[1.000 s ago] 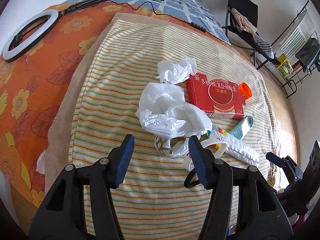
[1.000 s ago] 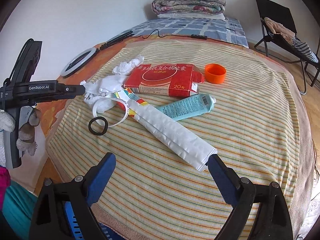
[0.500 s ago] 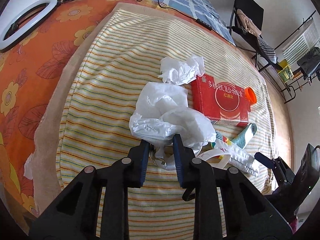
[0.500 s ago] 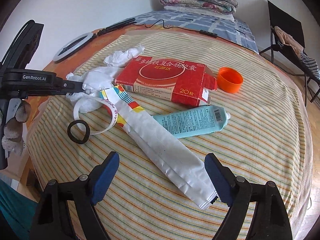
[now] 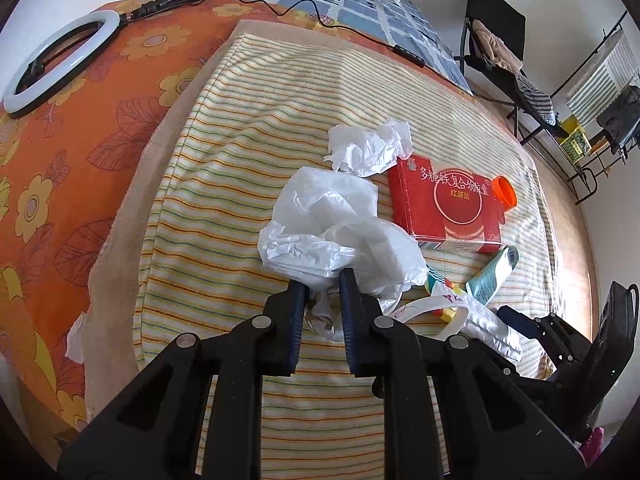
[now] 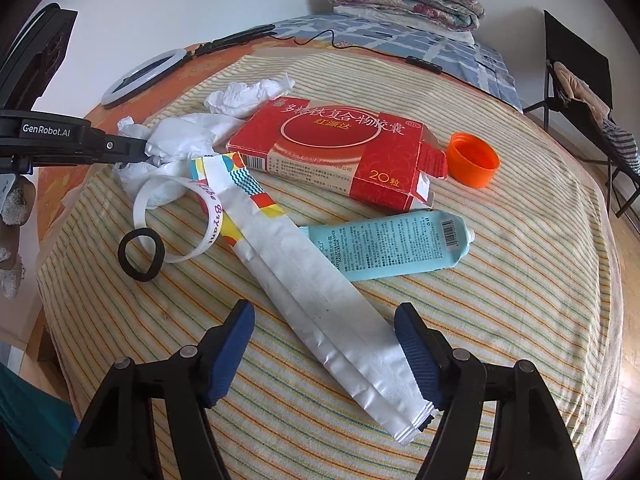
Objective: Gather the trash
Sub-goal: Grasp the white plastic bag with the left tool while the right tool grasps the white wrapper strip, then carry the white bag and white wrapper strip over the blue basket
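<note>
Left wrist: left claw [image 5: 322,278], wide apart a second ago, now clenching on white plastic bag [image 5: 340,236] lying on striped bed cover [image 5: 224,216]; bag getting secured for collecting

Right wrist: right claw [image 6: 324,344] staying spread, straddling silver wrapper [image 6: 316,300], not gripping

Striped bed cover [image 6: 520,280]: woven cloth, matt. Plastic bag [image 5: 340,236]: thin white film, glossy, crinkled. Red box [image 6: 340,148]: printed cardboard, slight sheen. Long pouch [image 6: 320,312]: silvery foil, creased. Tube [image 6: 392,244]: smooth plastic. Orange cap [image 6: 474,160]: matt plastic.
</note>
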`<action>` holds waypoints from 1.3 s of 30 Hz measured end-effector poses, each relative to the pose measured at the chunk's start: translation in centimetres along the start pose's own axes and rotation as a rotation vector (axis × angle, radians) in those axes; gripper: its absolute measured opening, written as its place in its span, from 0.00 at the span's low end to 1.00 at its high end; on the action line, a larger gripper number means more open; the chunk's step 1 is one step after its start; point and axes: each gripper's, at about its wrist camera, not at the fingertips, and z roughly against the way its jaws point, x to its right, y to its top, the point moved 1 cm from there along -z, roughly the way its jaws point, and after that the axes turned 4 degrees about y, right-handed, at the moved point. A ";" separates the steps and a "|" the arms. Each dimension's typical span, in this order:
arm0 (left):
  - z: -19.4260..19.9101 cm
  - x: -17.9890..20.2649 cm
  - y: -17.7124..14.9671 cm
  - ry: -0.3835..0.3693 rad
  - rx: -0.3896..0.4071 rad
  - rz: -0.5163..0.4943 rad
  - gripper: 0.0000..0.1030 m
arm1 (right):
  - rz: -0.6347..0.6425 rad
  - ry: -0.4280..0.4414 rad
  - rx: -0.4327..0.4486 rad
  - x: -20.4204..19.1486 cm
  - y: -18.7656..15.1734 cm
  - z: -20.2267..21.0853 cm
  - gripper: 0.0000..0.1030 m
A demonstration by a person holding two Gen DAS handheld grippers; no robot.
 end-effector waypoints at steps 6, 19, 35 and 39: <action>0.8 -0.3 -0.1 0.013 0.020 -0.007 0.11 | -0.027 0.061 0.007 0.1 -0.4 0.5 0.45; 2.8 -1.7 -0.3 0.025 0.067 0.015 0.11 | -0.111 0.076 0.050 1.0 -1.7 2.8 0.17; 6.0 0.0 -2.4 -0.014 0.113 -0.047 0.11 | -0.177 0.045 0.146 1.9 -3.8 7.8 0.15; 6.9 0.7 -3.4 -0.032 0.119 -0.074 0.11 | -0.180 0.029 0.156 1.9 -4.3 8.5 0.15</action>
